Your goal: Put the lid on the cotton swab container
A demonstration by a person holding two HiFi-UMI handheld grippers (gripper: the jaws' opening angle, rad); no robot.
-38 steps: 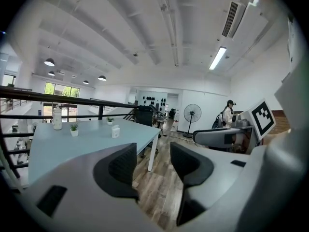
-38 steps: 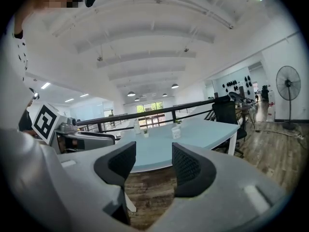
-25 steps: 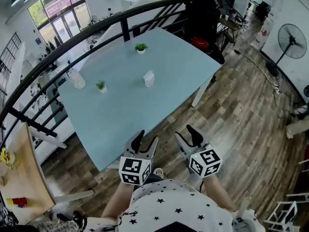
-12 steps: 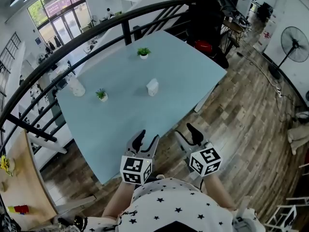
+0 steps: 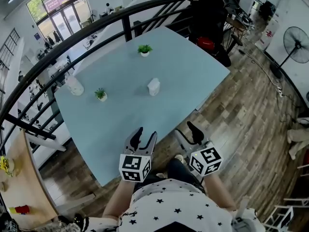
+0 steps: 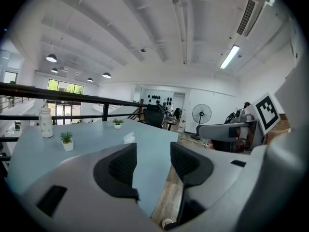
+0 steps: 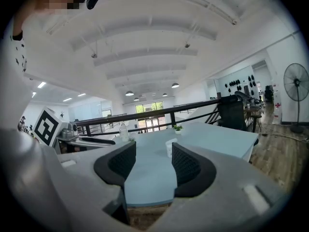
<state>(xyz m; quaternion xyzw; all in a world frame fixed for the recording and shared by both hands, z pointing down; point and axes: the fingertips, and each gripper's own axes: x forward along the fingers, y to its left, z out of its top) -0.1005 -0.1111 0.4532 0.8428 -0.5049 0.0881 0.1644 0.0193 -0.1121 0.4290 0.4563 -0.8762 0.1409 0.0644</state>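
Observation:
A small white cotton swab container (image 5: pixel 153 86) stands near the middle of the light blue table (image 5: pixel 183 76); at this distance its lid cannot be told apart from it. It also shows far off as the container (image 6: pixel 128 138) and as the container (image 7: pixel 170 147). My left gripper (image 5: pixel 145 138) hovers over the table's near corner, open and empty. Just off the table's edge, above the wooden floor, my right gripper (image 5: pixel 187 133) is likewise open and empty. Both are far short of the container. Between the left gripper (image 6: pixel 152 151) jaws and the right gripper (image 7: pixel 153 151) jaws there is only table.
Two small potted plants (image 5: pixel 145 49) (image 5: pixel 100 94) and a clear bottle (image 5: pixel 75 86) stand on the table. A black railing (image 5: pixel 72 40) runs behind it. A black chair (image 5: pixel 207 13) and a standing fan (image 5: pixel 295 50) are at the far right on the wooden floor.
The view has shifted a little toward the table, and a dark trouser leg now shows between the grippers. Both grippers keep their place and opening.

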